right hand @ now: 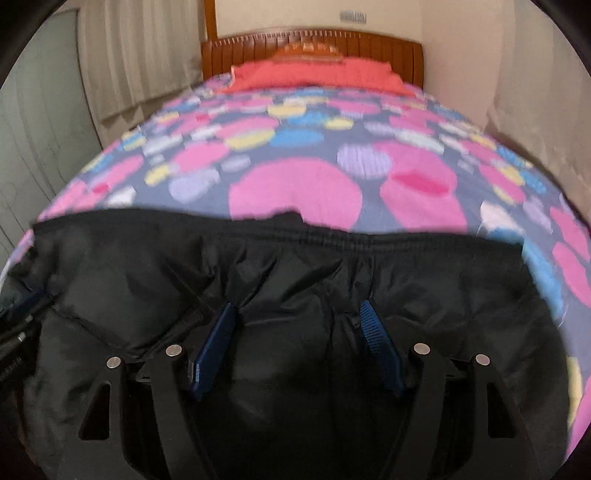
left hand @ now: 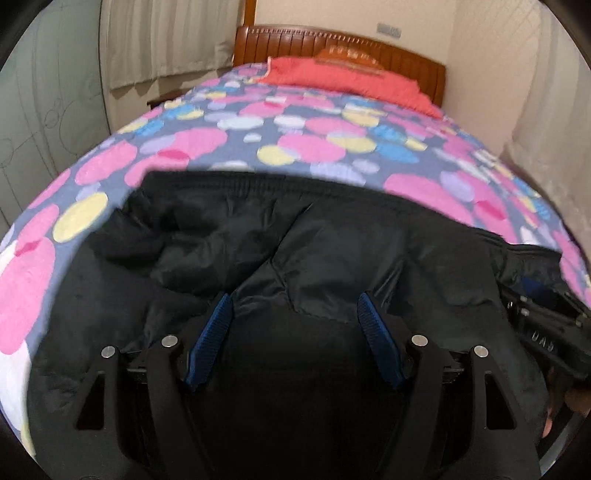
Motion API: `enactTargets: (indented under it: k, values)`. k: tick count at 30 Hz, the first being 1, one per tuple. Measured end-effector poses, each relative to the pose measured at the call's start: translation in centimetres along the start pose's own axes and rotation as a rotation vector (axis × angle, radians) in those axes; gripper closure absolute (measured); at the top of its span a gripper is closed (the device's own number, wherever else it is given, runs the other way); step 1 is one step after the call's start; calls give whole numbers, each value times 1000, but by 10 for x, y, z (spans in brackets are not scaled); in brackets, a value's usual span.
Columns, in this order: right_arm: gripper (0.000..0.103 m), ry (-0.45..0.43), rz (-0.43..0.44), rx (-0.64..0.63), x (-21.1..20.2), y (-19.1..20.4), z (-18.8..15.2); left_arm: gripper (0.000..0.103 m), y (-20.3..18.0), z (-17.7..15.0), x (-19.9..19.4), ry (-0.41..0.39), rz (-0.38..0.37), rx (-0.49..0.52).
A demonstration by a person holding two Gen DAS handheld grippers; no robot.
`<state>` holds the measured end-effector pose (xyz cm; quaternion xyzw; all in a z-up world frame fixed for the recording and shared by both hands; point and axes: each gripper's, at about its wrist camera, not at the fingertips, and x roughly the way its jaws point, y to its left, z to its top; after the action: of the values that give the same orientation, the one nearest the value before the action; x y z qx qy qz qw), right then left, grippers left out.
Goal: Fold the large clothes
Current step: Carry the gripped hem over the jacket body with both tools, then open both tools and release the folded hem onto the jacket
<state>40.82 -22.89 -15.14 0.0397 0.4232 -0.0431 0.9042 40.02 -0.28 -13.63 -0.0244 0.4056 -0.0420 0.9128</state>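
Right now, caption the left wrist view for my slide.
Open left hand-held gripper over black jacket on dotted bedspread.

Little legible text

A few pale characters are seen on the black body of the right gripper [left hand: 543,345] at the edge of the left wrist view, but they cannot be made out with certainty. A small grey plate on the wall [right hand: 352,16] above the headboard is too blurred to be read.
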Motion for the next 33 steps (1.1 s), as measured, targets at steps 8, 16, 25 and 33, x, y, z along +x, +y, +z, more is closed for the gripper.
enactTargets:
  k: [8, 16, 25, 33]
  values:
    - [32, -1, -92, -50, 20, 14, -13, 32, -24, -13, 26, 4, 132, 114]
    - [33, 2, -88, -44, 18, 11, -8, 33, -24, -7, 30, 44, 143, 131]
    - [32, -47, -193, 24, -59, -56, -4, 33, 56, 11, -44, -34, 106, -48]
    - [28, 20, -204, 79, -18, -94, -36, 28, 68, -7, -2, 45, 200, 0]
